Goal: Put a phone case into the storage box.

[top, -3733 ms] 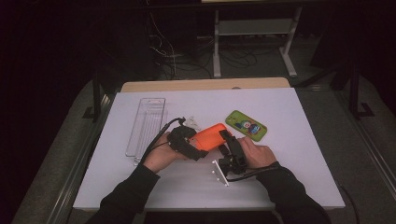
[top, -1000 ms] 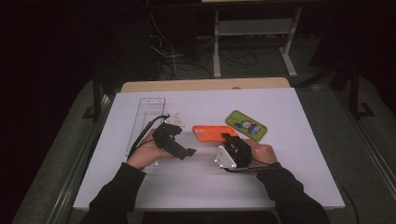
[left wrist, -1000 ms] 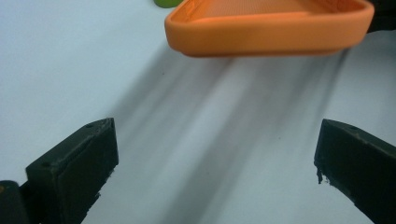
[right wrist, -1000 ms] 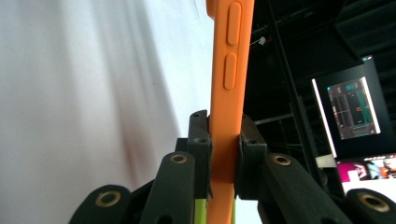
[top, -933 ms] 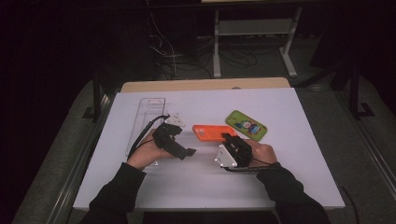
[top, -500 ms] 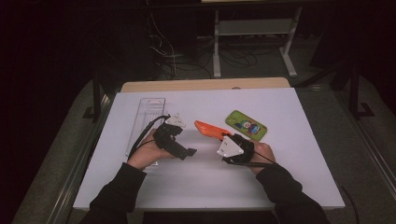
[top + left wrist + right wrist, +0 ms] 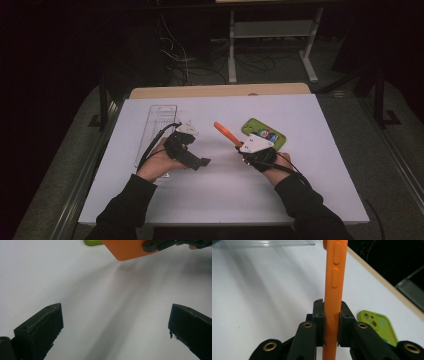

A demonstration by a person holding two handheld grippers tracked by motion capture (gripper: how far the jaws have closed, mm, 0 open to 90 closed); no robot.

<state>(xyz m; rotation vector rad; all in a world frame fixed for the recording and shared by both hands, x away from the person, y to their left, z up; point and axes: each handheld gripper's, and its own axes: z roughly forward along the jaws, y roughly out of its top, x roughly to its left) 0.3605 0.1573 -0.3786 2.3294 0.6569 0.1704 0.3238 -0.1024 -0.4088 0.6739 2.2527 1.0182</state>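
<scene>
White table (image 7: 210, 200) in a dark room, apparently above cluttered cables (image 7: 190, 55).

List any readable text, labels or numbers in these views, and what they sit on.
None readable.
Green phone case: colourful print on it, too small and blurred to read.
Orange phone case, clamped in the right claw: plain, only moulded buttons.
Clear plastic tray: no marking visible.

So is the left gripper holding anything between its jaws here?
No: in the left gripper view its two black jaws stand wide apart over bare white table, while the orange phone case sits in the right gripper.
</scene>
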